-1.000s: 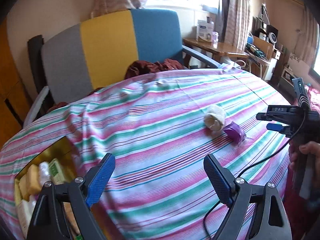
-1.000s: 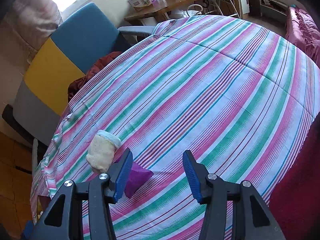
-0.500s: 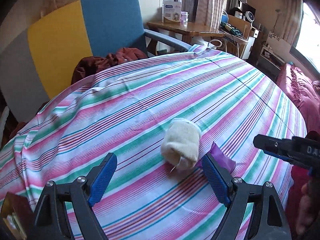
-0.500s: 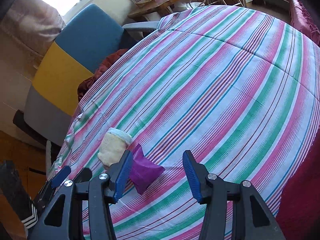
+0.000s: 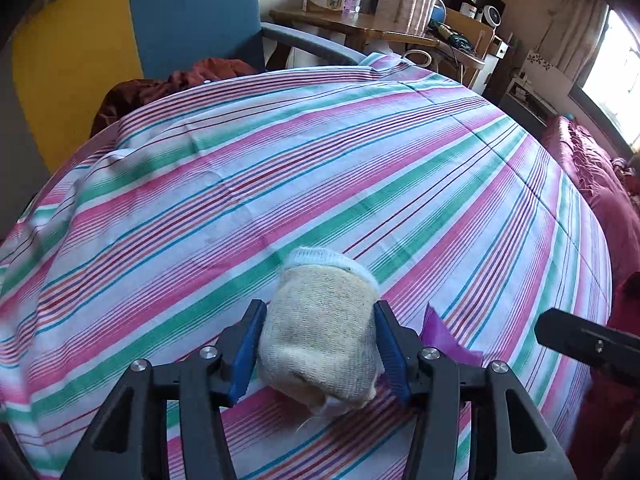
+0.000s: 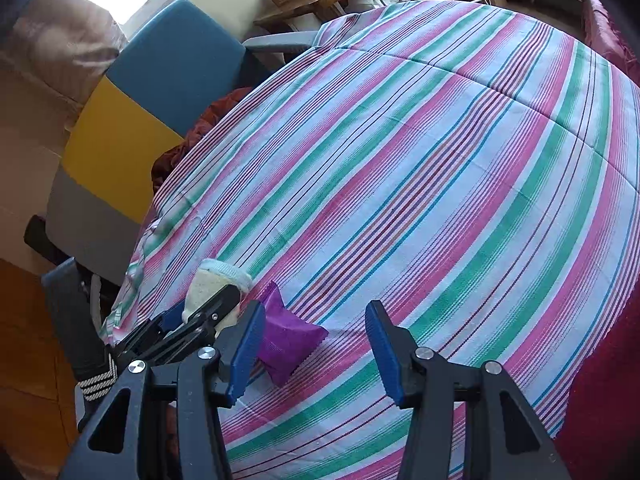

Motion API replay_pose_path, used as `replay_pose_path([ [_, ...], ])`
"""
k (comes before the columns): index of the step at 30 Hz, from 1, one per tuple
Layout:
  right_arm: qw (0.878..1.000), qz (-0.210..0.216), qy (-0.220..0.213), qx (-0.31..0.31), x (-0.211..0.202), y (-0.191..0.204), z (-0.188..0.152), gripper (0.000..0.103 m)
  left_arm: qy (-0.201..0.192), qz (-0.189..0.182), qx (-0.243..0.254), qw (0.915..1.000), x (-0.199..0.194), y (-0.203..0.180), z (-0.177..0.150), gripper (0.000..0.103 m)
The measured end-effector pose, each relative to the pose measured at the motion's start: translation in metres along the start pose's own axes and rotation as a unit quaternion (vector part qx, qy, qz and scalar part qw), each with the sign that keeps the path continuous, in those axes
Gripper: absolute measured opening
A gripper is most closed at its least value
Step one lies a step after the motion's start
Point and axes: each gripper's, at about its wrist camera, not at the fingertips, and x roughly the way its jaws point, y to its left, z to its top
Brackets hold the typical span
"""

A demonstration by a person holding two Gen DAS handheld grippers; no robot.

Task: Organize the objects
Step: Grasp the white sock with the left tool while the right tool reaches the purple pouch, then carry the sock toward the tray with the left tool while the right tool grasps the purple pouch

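A cream rolled sock [image 5: 320,328] lies on the striped cloth [image 5: 280,160]. My left gripper [image 5: 318,340] is closing around it, and its blue pads [image 5: 248,344] touch the sock on both sides. Just right of the sock lies a purple packet [image 5: 440,332]. In the right wrist view the same purple packet [image 6: 286,340] sits beside the left finger of my right gripper [image 6: 316,344], outside its jaws. That gripper stands open over bare cloth with nothing between its pads. The left gripper [image 6: 200,312] and sock [image 6: 216,280] show at the lower left of that view.
A chair with grey, yellow and blue panels [image 5: 192,12] stands behind the covered surface, with a dark red garment [image 5: 168,84] on its seat. A wooden table [image 5: 360,28] carries a box. Red bedding [image 5: 600,200] borders the right side.
My left gripper swung right and down from a box of items to the sock, and its jaws narrowed onto it. The right gripper stayed where it was, open.
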Motion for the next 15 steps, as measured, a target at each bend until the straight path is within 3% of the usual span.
replay_pose_path([
  [8, 0.995, -0.045, 0.033, -0.086, 0.020, 0.032, -0.015, 0.053, 0.013, 0.007, -0.086, 0.9962, -0.041, 0.038, -0.061, 0.054],
  [15, 0.976, -0.107, 0.032, -0.187, 0.032, 0.068, -0.035, 0.055, 0.002, 0.009, -0.105, 0.9944, -0.086, 0.041, -0.100, 0.054],
])
